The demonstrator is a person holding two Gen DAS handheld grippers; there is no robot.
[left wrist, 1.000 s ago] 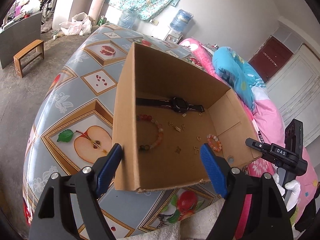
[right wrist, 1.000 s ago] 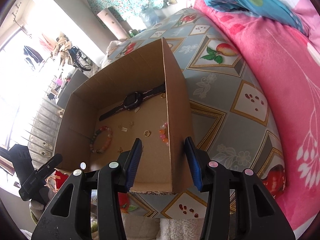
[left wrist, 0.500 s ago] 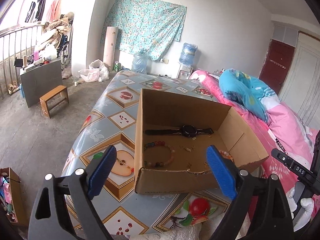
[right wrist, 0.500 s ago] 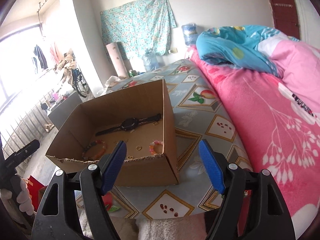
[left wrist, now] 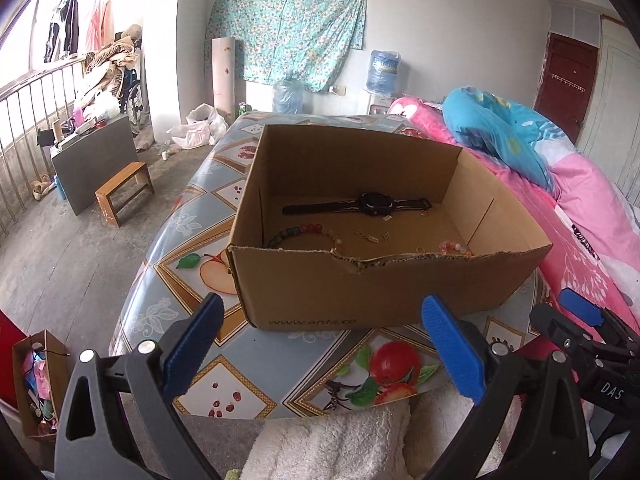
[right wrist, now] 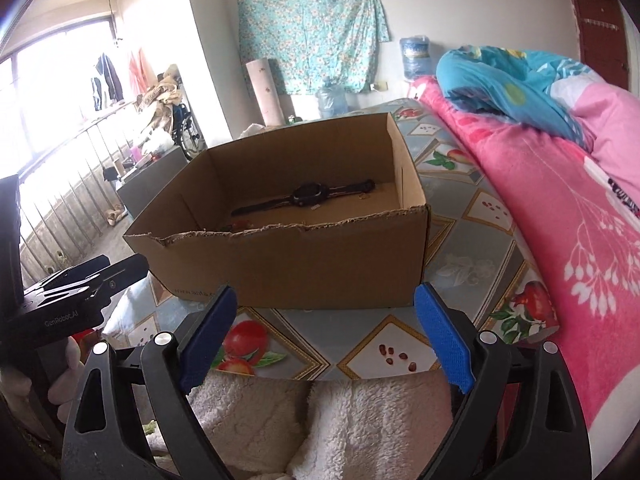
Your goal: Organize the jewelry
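Note:
An open cardboard box stands on a table with a fruit-patterned cloth. Inside lie a black watch, a dark beaded bracelet, a pink beaded bracelet and several small gold pieces. My left gripper hangs in front of the box, its jaws opening wide with nothing between them. My right gripper is also back from the box front, jaws opening and empty. In the left wrist view the right gripper shows at the right edge.
A pink blanket and a blue one lie on the bed to the right of the table. A white fluffy cloth sits below the grippers. A wooden stool and clutter stand on the floor at left.
Both grippers pulled back from the box walls they straddled and tilted up to a lower, more level view. Both sets of jaws spread wider. The box now stands clear of them.

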